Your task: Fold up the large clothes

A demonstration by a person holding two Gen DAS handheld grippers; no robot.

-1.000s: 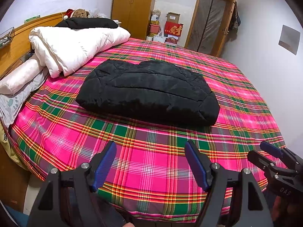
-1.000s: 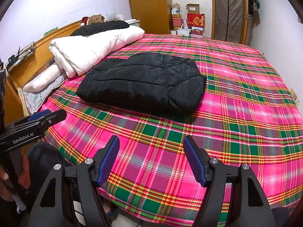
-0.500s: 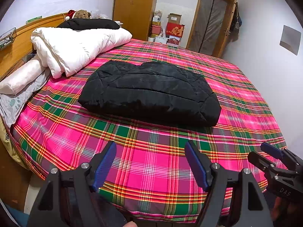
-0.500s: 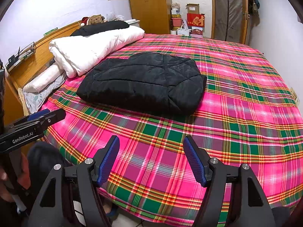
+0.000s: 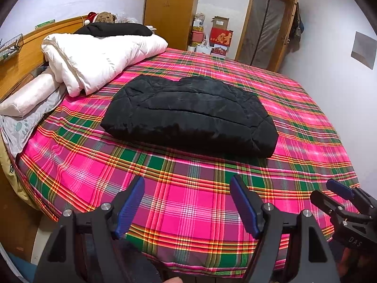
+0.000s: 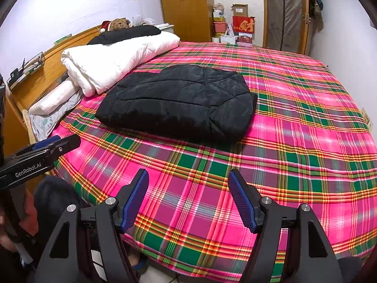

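Far to the left of the left claw, a wooden headboard bordered the bed, with a pale pillow beside it. A rolled white duvet lay ahead and left of that claw, and a second dark garment rested on top of it. The left claw stood released, its blue pads apart over the plaid sheet, grasping nothing. The folded black quilted jacket lay ahead of both claws, well apart from them, flat at mid-bed. The right claw likewise stood released and empty, above the near edge of the bed. Beyond the jacket, ahead and to the right, a wardrobe and a door closed the room.
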